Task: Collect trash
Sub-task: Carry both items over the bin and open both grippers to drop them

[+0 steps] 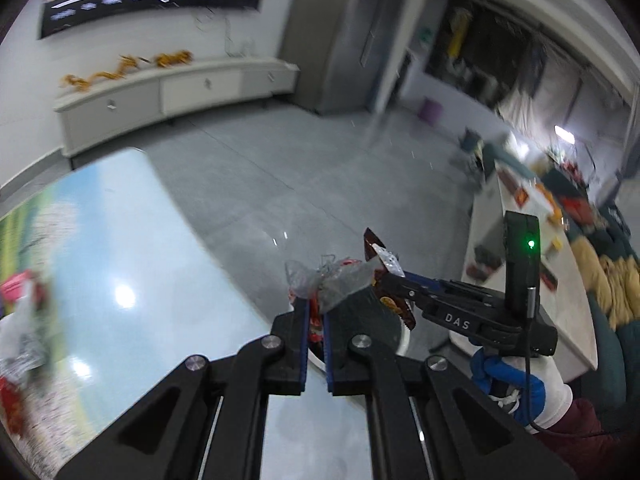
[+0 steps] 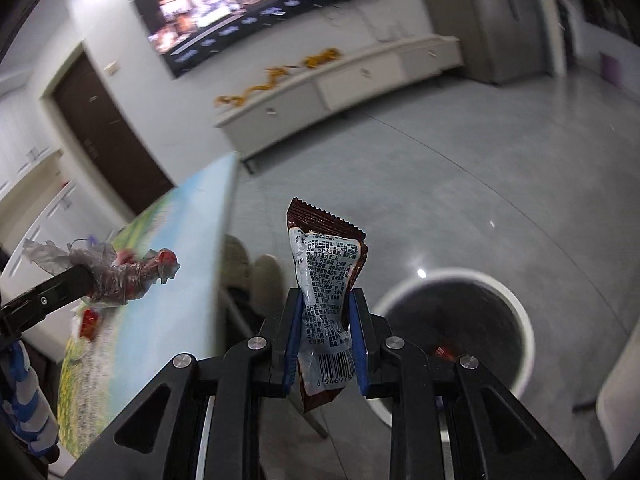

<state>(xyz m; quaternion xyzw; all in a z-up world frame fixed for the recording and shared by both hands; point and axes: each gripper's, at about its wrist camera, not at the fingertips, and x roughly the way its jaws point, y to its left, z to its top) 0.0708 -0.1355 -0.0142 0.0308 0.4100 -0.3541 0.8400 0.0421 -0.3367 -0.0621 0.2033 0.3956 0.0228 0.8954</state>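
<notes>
My left gripper [image 1: 316,308] is shut on a crumpled clear plastic wrapper with red print [image 1: 332,280], held in the air past the table's edge. It also shows in the right wrist view [image 2: 120,276], at the left. My right gripper [image 2: 324,312] is shut on a brown snack packet [image 2: 326,280] with a barcode, held upright above the floor. The packet also shows in the left wrist view [image 1: 390,280], just right of the plastic wrapper. A white round trash bin [image 2: 516,300] with a dark inside stands on the floor, below and right of the right gripper.
A table with a landscape-print top [image 1: 120,248] lies at the left, with red and white wrappers [image 1: 20,292] on it. Chair backs [image 2: 256,276] stand by the table's edge. A low white cabinet [image 1: 180,92] and a wall screen [image 2: 256,4] are at the back.
</notes>
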